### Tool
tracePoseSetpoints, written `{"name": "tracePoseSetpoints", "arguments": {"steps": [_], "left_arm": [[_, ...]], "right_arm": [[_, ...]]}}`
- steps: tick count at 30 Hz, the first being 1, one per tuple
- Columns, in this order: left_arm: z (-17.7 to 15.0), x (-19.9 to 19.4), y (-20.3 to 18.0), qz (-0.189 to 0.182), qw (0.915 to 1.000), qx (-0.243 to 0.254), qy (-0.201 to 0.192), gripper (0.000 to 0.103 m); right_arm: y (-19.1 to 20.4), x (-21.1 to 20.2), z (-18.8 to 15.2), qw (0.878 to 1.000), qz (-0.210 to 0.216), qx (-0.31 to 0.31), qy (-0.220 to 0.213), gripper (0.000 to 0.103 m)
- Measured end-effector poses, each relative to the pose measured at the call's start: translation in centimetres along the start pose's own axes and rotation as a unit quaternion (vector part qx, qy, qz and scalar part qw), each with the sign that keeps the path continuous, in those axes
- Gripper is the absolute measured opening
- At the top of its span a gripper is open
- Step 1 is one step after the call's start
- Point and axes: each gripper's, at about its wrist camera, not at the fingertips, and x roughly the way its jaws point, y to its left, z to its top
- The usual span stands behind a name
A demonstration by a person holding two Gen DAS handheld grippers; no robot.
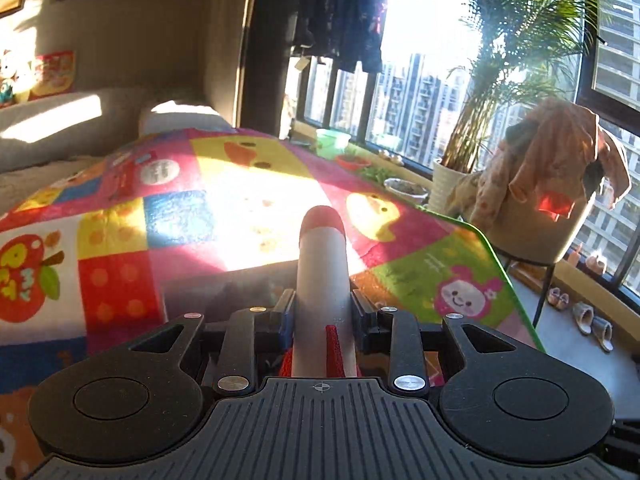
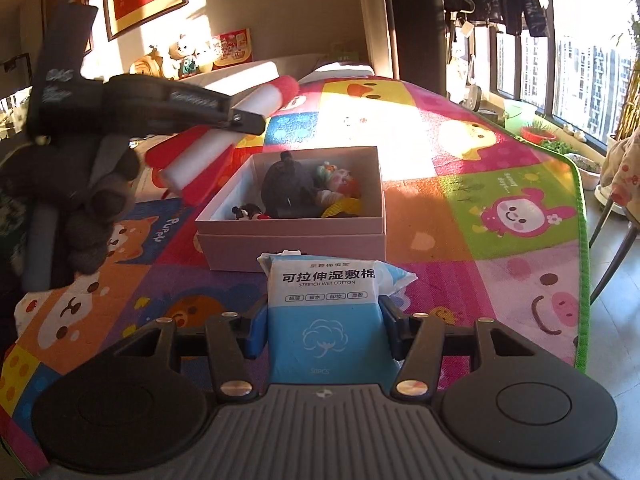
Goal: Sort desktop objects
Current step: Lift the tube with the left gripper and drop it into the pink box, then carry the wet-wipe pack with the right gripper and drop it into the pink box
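My left gripper (image 1: 322,310) is shut on a white toy rocket (image 1: 322,280) with a red nose and red fins, held above the colourful mat (image 1: 180,208). The right wrist view shows the same rocket (image 2: 256,102) raised at the upper left in the left gripper (image 2: 240,120), held by a gloved hand (image 2: 92,216). My right gripper (image 2: 322,330) is shut on a blue and white pack of wet cotton pads (image 2: 324,320). Beyond the pack an open pink box (image 2: 292,236) holds several small toys, a dark one (image 2: 288,188) among them.
The mat's green edge (image 2: 582,240) marks the table's right side, with a chair (image 1: 552,184) draped in clothes and potted plants (image 1: 452,172) beyond it. Plush toys (image 2: 180,56) sit on a sofa at the back.
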Motion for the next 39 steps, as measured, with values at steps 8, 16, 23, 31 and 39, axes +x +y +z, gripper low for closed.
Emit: {"name": "tracePoseSetpoints", "arguments": {"steps": [8,16,23,31,39], "left_arm": [[-1.7,-0.2,3.4,0.045,0.9986,-0.026,-0.007,0.077],[-9.6,-5.7,4.7,0.092,0.9956,-0.011,0.009,0.092],[-14.5,-7.7,5.6,0.073,0.9954,-0.062,0.001,0.096],[-16.1,-8.2,7.2,0.052,0.9925,-0.111,-0.005,0.097],[-16.3,-8.5,7.4,0.042,0.9916,-0.121,-0.017,0.097]], "right_arm": [[-1.5,-0.1,0.3,1.0,-0.027,0.01,-0.005,0.054],[-1.2,1.6,4.2,1.0,-0.011,0.012,-0.016,0.054],[1.6,8.3,13.7,0.997,0.058,0.051,-0.007,0.054],[7.9,22.3,17.0,0.991,0.076,0.079,0.076,0.054],[8.1,23.1,15.5,0.997,-0.045,-0.017,0.066,0.051]]}}
